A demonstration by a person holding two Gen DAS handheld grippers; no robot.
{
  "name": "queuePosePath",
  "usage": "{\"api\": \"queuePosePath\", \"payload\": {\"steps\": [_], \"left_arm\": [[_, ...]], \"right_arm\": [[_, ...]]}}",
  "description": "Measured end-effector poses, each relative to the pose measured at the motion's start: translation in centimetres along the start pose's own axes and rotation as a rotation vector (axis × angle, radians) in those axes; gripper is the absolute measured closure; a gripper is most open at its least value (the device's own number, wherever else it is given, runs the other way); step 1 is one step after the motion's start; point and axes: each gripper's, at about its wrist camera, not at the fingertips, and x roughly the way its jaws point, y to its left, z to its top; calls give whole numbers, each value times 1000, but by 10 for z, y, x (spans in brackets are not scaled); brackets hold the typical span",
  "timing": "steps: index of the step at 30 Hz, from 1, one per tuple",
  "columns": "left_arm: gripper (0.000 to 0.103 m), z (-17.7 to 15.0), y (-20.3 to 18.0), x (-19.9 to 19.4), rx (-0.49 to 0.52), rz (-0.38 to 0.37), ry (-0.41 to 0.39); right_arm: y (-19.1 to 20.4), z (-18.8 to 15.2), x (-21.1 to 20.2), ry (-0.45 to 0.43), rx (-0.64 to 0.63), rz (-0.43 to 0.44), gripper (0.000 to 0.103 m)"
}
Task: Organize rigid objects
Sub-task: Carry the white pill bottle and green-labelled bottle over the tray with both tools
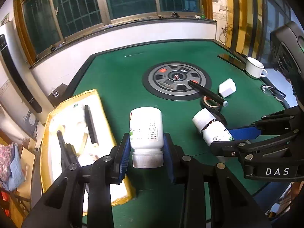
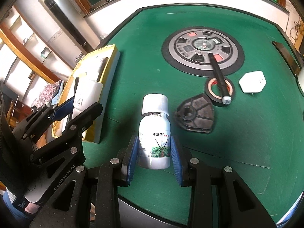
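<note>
Two bottles are lifted: white bottle (image 1: 146, 131) clamped upside down in left gripper (image 1: 146, 148) fingers, labelled bottle (image 2: 154, 133) clamped in right gripper (image 2: 154, 152) fingers, both just beside the yellow box (image 1: 106, 114). Several items already boxed. Tape roll (image 2: 210, 91), black pen (image 2: 218, 76), white adapter (image 2: 251, 83), dark filter piece (image 2: 197, 115) remain on the surface (image 1: 117, 79), beyond the box.

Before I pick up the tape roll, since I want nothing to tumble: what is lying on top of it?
A black marker lies across the tape roll, its grey end past the rim and its far end on the round centre console. The rim beneath the marker is covered.
</note>
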Motion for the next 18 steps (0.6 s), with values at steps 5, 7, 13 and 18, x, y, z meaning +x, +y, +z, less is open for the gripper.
{"api": "queuePosePath", "payload": {"steps": [5, 7, 13, 18], "left_arm": [[72, -5, 21, -3, -43, 14, -2], [72, -7, 31, -6, -62, 19, -4], [72, -16, 68, -7, -138, 38, 11], [72, -24, 90, -7, -159, 66, 26]], "right_arm": [[21, 5, 4, 6, -37, 2, 72], [33, 8, 7, 9, -58, 5, 72], [70, 20, 17, 16, -121, 27, 72], [99, 28, 31, 26, -158, 51, 72]]}}
